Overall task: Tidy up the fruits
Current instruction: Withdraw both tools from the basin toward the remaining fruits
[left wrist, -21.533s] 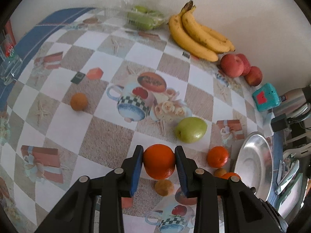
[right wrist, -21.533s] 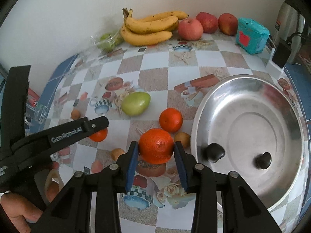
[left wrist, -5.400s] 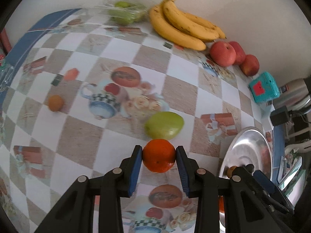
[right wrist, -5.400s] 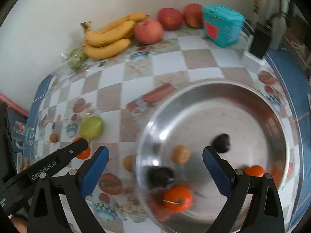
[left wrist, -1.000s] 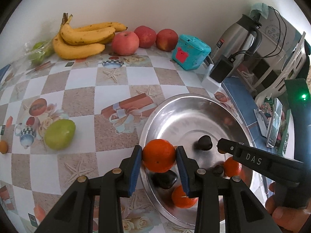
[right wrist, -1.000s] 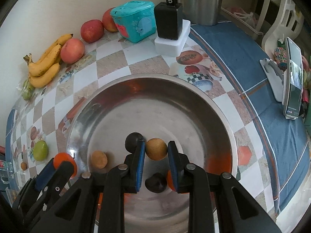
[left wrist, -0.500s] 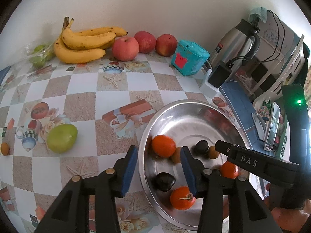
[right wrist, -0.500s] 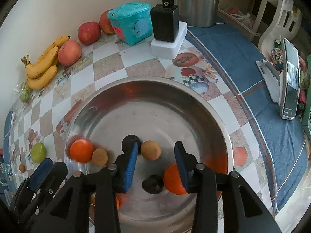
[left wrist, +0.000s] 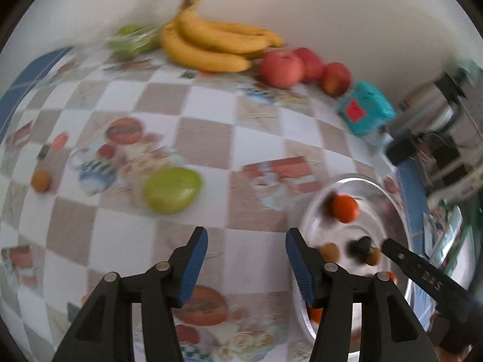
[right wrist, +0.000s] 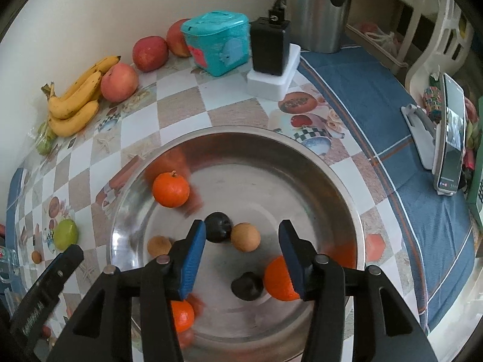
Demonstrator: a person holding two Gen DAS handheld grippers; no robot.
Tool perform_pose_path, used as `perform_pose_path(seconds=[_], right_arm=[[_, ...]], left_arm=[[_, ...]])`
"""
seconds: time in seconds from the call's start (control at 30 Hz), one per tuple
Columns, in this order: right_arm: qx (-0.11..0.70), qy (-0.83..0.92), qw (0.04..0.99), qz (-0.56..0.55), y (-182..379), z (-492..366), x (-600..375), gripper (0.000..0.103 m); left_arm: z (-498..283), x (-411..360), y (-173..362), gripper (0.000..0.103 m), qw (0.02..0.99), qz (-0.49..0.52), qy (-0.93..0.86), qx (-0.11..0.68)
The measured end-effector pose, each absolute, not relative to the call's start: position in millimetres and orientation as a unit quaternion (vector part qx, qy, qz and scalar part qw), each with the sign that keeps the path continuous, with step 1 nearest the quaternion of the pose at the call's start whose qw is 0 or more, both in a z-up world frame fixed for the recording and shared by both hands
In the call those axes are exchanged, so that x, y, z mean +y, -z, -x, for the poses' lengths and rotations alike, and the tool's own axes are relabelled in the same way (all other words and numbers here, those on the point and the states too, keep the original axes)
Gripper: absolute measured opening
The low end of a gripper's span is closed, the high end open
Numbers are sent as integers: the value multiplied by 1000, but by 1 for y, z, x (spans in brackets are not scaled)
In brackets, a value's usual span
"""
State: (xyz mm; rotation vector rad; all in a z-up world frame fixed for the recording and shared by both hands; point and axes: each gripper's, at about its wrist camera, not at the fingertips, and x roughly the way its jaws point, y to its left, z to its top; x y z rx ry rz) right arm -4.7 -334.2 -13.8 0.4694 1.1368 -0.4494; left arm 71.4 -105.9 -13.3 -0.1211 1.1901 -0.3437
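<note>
Round steel basin (right wrist: pixel 347 199) holds several small oranges and plums; green mango (left wrist: pixel 172 190) remains out on the table. Left gripper (left wrist: pixel 246 256) and right gripper (right wrist: pixel 241 250) both opening, empty (bananas, apples untouched).

We see a polished metal bowl (right wrist: pixel 329 178), glossy enough to mirror the oranges inside. The orange (right wrist: pixel 171 189) at left centre has a dimpled, slightly shiny peel. The surface (right wrist: pixel 181 105) wears a smooth printed checked covering. At upper centre, the teal box (right wrist: pixel 217 42) looks like glossy plastic. Our right gripper (right wrist: pixel 241 241) has matt black plastic arms.
</note>
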Motion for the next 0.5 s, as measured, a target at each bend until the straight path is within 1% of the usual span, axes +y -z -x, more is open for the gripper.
perform_pose_path(seconds=[0.23,0.5], right_arm=[[529,184,804,-199,7,-3,-314,51],[533,167,809,-186,5,-7,-302,51]], left_arm=[[-78,-70,15,58,809,77,100,574],[-81,-53,10,59,810,94,81,573]])
